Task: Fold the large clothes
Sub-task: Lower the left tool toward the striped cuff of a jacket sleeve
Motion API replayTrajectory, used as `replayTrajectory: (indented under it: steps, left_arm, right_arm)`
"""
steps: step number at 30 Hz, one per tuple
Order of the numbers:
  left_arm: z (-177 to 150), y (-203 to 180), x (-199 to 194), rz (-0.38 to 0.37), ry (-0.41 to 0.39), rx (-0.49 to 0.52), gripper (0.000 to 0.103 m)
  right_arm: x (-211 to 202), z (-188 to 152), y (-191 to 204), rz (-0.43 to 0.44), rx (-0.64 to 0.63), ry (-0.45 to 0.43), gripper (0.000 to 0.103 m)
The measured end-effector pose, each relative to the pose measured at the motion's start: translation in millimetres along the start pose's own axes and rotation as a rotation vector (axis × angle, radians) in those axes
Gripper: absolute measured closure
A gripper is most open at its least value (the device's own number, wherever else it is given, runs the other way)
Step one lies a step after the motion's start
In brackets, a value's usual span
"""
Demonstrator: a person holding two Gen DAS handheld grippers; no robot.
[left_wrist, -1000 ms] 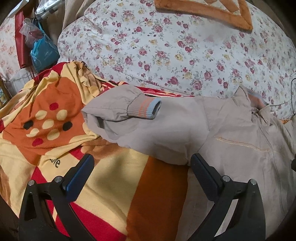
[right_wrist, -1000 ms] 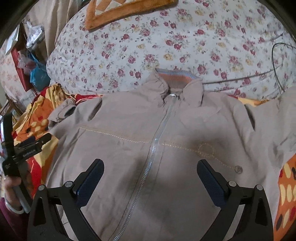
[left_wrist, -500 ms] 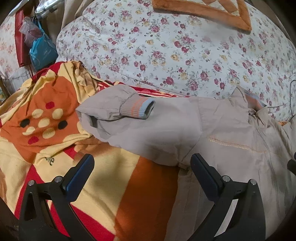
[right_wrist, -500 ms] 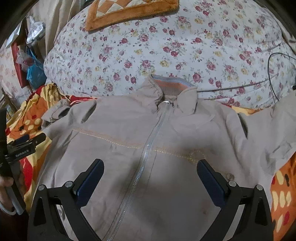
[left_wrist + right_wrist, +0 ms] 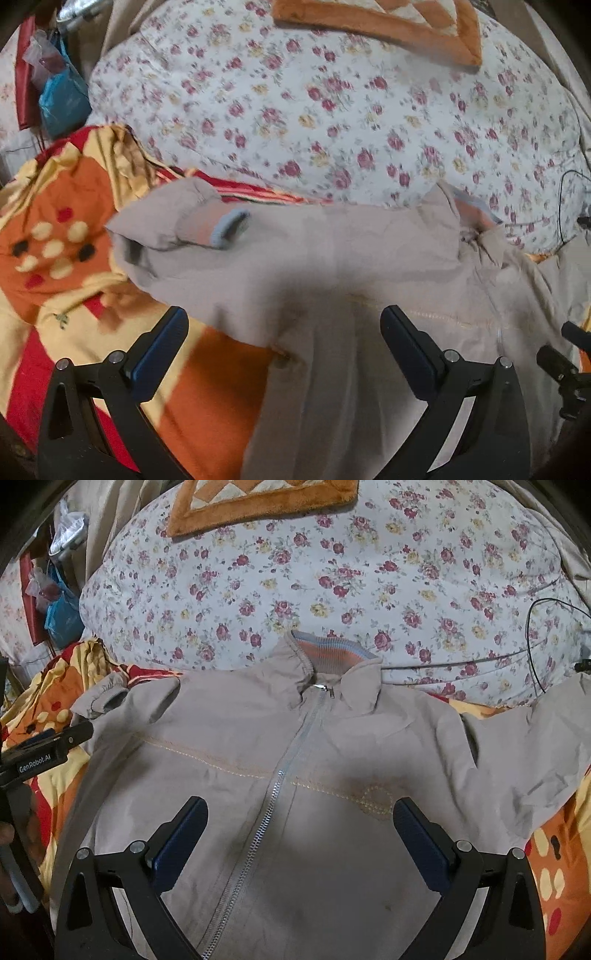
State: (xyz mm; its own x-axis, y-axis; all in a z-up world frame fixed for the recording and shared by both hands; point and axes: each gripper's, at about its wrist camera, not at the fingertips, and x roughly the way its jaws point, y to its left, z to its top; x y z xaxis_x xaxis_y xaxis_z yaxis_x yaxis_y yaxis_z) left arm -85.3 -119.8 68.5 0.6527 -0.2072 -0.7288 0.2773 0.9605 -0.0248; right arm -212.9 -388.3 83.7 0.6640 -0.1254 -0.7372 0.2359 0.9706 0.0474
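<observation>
A beige zip-up jacket (image 5: 258, 760) lies front-up on an orange, yellow and red blanket (image 5: 207, 387), collar toward the floral quilt. Its zipper (image 5: 284, 760) runs down the middle. Its left sleeve (image 5: 207, 236) is folded back on itself with the striped cuff (image 5: 225, 229) on top. The other sleeve (image 5: 532, 746) spreads to the right. My left gripper (image 5: 284, 332) is open and empty, hovering over the jacket's left side below the folded sleeve. My right gripper (image 5: 299, 823) is open and empty above the jacket's chest.
A bulky floral quilt (image 5: 332, 583) lies behind the jacket, with an orange patterned cloth (image 5: 258, 502) on top. A black cable (image 5: 532, 635) runs over the quilt at right. Blue and red bags (image 5: 59, 92) hang at the far left.
The left gripper has moved to the right, from over the blanket to over the jacket's side. The right gripper has drawn back slightly, showing more of the jacket. Both stayed open.
</observation>
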Motion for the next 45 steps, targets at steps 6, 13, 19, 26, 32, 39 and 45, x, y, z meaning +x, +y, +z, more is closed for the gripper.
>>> replayTrajectory:
  steps: [6,13,19,26,32,39,45]
  left_arm:
    - [-7,-2,14,0.024,0.029,0.043,0.0]
    - [-5,2,13,0.028,0.018,0.026,0.0]
    - [-6,0,12,0.03,0.015,0.038,0.0]
    - [-7,0,14,0.036,0.02,0.043,0.0]
    - [-2,6,13,0.032,0.033,0.037,0.0]
    - [31,65,16,0.137,0.064,0.009,0.0]
    - [47,84,56,0.11,0.123,0.028,0.0]
  right_arm:
    - [6,-4,8,-0.021,-0.055,0.008,0.003]
    - [8,-7,17,-0.027,-0.089,-0.009,0.005]
    - [9,-7,5,0.036,-0.012,-0.006,0.004]
    - [11,-9,3,0.03,0.011,0.01,0.004]
    - [15,-11,3,0.027,0.014,0.038,0.004]
    - [15,-12,-2,0.064,0.045,0.073,0.004]
    - [14,-10,-9,0.113,0.099,0.085,0.004]
